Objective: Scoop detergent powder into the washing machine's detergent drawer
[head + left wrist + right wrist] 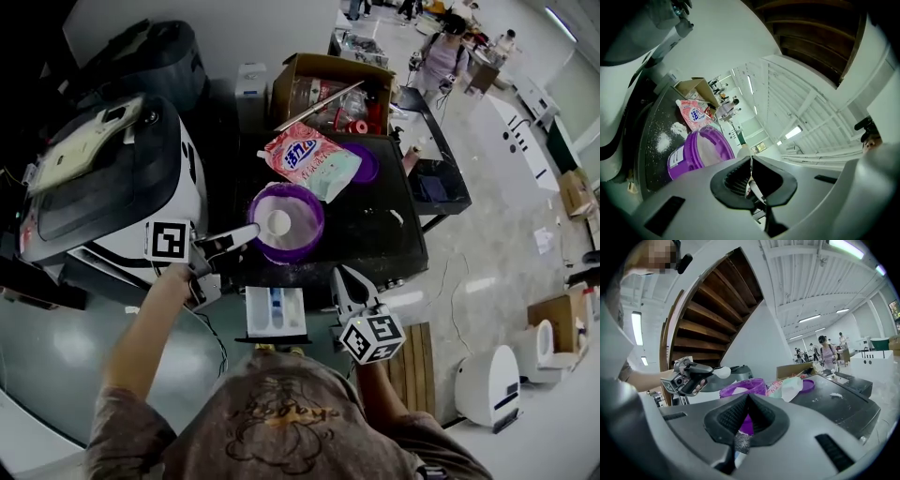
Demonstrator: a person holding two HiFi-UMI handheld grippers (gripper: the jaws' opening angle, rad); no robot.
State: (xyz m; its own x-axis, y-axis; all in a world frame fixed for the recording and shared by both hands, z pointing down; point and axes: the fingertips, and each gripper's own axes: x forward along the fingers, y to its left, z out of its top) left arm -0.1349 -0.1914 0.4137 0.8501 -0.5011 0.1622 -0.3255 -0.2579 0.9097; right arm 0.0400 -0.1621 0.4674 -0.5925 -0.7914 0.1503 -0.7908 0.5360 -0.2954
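The dark washing machine top fills the middle of the head view, with white powder lying loose on it toward the right. At its near edge stands the open purple tub of detergent, and a pink detergent bag lies above it in the frame. Just below the tub, at lower centre, the detergent drawer is pulled out.

The left gripper reaches in from the left, its jaws pressed together on the thin handle of a white scoop whose bowl hangs over the tub. The right gripper view shows the bowl above the rim, but I cannot tell how full it is. The right gripper waits at the right of the drawer, jaws together on nothing.

The likely risk is the carry — the handle is thin, so the scoop could pivot in the clamp and tip powder over the machine's edge before it reaches the narrow drawer.
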